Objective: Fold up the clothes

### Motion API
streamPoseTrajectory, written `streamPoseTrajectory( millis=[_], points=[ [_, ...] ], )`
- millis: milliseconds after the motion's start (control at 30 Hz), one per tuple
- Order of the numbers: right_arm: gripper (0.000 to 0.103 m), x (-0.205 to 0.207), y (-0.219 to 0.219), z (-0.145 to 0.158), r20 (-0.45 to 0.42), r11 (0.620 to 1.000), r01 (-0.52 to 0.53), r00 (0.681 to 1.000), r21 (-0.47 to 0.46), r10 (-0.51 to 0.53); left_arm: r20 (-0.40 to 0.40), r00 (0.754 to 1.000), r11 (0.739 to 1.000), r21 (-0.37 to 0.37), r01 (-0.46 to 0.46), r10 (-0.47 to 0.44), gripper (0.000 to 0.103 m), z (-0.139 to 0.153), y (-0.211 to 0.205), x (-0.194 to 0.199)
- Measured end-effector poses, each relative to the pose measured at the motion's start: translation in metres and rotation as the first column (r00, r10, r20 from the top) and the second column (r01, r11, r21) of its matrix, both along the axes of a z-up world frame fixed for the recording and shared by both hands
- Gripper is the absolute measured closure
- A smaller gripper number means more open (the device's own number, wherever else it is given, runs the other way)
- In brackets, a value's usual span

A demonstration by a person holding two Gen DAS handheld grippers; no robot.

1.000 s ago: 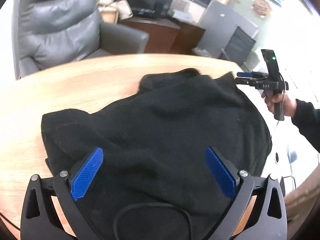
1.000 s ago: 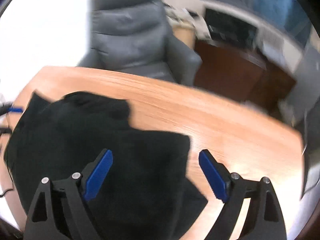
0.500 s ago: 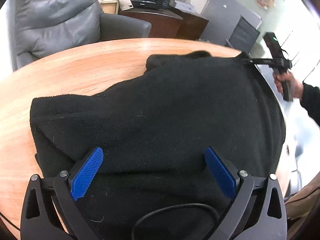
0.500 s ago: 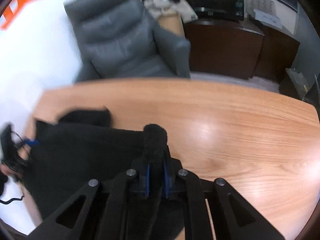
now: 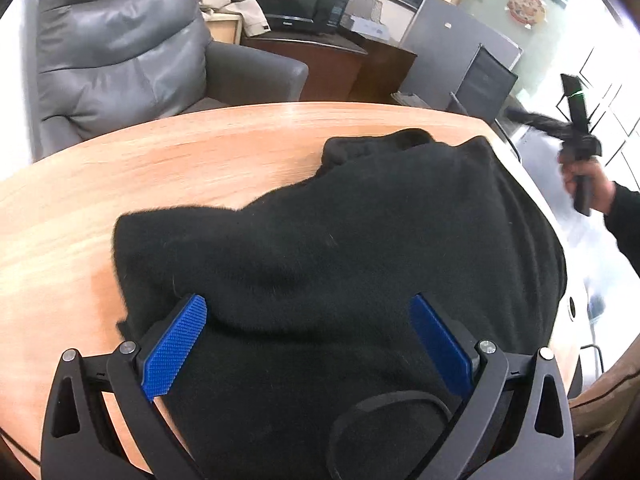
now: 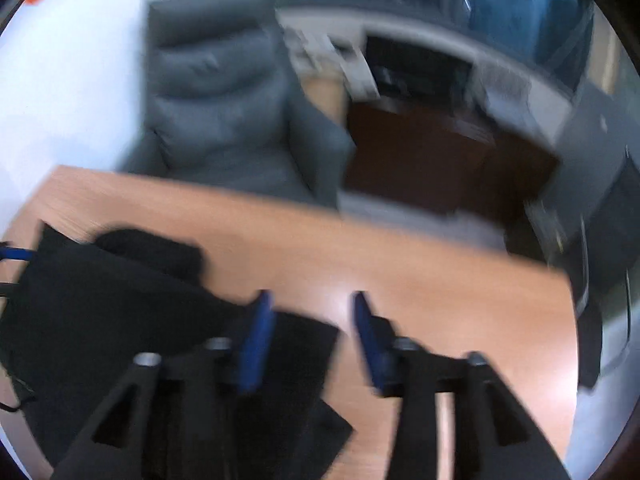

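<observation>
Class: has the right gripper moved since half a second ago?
Yes. In the left wrist view the right gripper has lifted away from the black garment and off beyond the table edge; its jaws have opened.

Black garment (image 5: 360, 248), blue fingers (image 5: 176, 344), tan table (image 5: 160, 160)

Ahead of my left gripper, past the wooden table (image 5: 168, 152), a grey leather armchair (image 5: 120, 56) stands to the left. Right of it sits a dark wooden cabinet (image 5: 320, 68) bearing a black microwave (image 5: 300, 6). Further right stands a dark office chair (image 5: 486, 80).
</observation>
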State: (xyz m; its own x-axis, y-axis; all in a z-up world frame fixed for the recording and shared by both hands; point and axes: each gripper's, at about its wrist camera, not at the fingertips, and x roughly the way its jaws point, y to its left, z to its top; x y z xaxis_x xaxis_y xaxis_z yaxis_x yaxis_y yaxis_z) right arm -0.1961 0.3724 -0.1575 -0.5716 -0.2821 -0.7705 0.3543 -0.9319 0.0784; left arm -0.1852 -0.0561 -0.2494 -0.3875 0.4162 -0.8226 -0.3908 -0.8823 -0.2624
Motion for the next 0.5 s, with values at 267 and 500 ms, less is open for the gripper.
streamPoseTrajectory(
  millis=[267,500],
  points=[
    [0.090,-0.003,-0.051,-0.089,0.290,0.990,-0.135,0.947,-0.028,0.138,0.026,0.998,0.994,-0.100,0.053,-0.051,0.000,-0.031,0.013,-0.017],
    [0.080,-0.003,0.022,-0.047,0.137,0.980,0.156,0.976,0.121,-0.172,0.007,0.998,0.992,-0.108,0.067,-0.066,0.000,-0.019,0.015,-0.003]
  ],
)
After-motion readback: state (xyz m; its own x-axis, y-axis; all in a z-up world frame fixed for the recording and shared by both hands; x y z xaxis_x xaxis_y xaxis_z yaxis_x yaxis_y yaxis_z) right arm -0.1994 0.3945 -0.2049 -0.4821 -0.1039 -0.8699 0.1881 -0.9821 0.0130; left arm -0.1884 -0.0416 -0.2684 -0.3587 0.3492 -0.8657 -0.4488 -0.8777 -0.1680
